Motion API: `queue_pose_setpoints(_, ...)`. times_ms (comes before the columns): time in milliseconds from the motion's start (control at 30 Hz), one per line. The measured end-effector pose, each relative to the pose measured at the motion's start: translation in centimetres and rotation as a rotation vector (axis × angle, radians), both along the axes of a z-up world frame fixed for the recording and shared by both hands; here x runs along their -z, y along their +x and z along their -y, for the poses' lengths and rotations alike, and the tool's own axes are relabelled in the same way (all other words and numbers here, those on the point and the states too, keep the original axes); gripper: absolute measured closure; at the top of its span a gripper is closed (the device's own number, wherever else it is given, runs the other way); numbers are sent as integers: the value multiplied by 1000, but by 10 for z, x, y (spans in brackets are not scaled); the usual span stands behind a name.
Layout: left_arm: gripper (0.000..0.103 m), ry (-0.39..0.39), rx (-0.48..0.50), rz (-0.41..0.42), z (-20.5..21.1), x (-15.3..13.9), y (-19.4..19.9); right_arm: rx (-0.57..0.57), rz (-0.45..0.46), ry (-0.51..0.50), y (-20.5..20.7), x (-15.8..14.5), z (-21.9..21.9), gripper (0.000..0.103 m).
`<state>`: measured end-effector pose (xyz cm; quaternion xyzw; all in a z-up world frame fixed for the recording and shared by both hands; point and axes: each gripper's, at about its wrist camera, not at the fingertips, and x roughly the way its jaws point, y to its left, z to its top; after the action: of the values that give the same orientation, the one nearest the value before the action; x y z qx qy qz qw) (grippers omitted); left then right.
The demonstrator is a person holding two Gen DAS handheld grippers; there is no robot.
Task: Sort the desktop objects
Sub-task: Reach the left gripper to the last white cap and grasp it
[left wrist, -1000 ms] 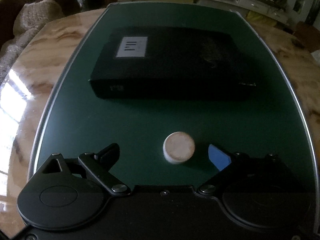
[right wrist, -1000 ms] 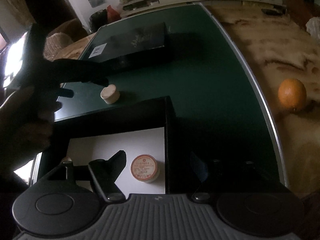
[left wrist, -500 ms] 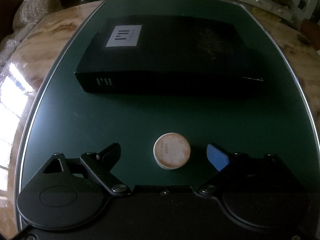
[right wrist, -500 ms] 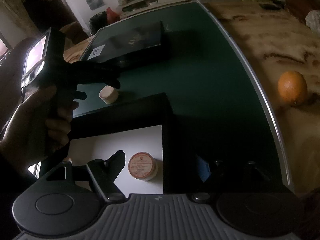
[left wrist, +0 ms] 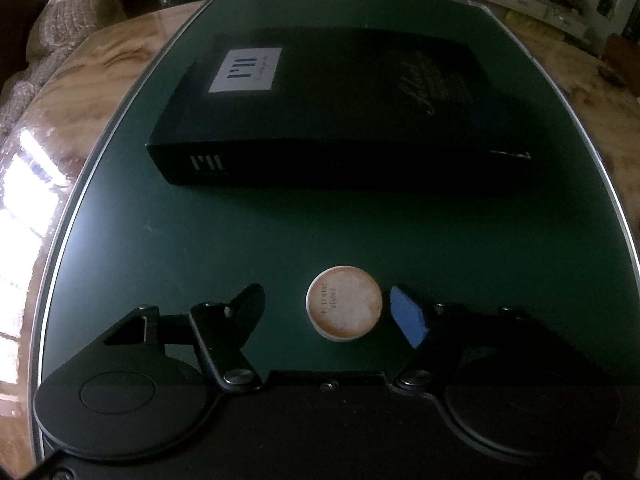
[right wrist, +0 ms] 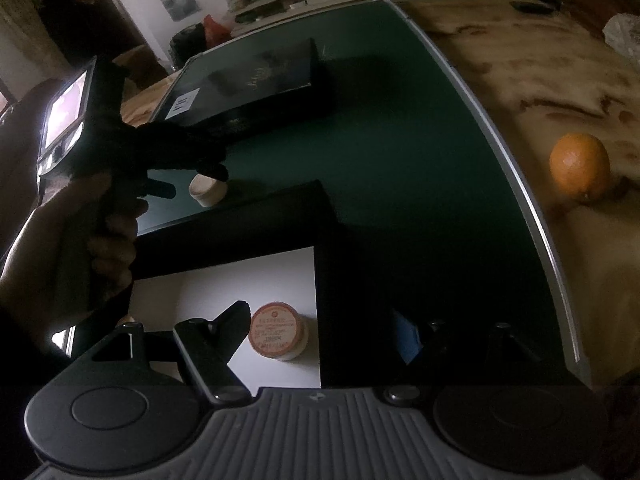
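We straddle the small round tin (left wrist: 343,309) with the left gripper (left wrist: 332,312), jaws wide and empty, ready to close; the right gripper (right wrist: 324,334), equally open, hovers empty over the open box (right wrist: 320,220).

The black box (left wrist: 340,108) bears a white label (left wrist: 246,70); the round tin (left wrist: 344,308) shows printed digits, too blurred to read.

Both views dim, underexposed. Daylight enters from 9 o'clock: blown-out glare on the glossy marbled brown tabletop (left wrist: 28,200). The flat black rectangular box (left wrist: 340,120) loses detail in shadow. Fisheye bends the dark green mat's silver edge (right wrist: 516,176); far background soft.
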<state>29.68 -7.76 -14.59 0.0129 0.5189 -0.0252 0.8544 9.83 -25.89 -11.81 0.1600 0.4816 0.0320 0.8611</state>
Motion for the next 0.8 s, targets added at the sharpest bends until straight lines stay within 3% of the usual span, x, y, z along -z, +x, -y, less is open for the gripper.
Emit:
queue_pose_setpoints(300,47,22,17,-18,3,4,2,11,-7,13,0,1,1,26)
queue_pose_setpoints(667,62,-6,14,-55,2,10,3,24,-13,27,0,3,3,26)
queue_pose_setpoints(800,62,0,19,-52,3,10,2,27,-17,29,1,5,4,26)
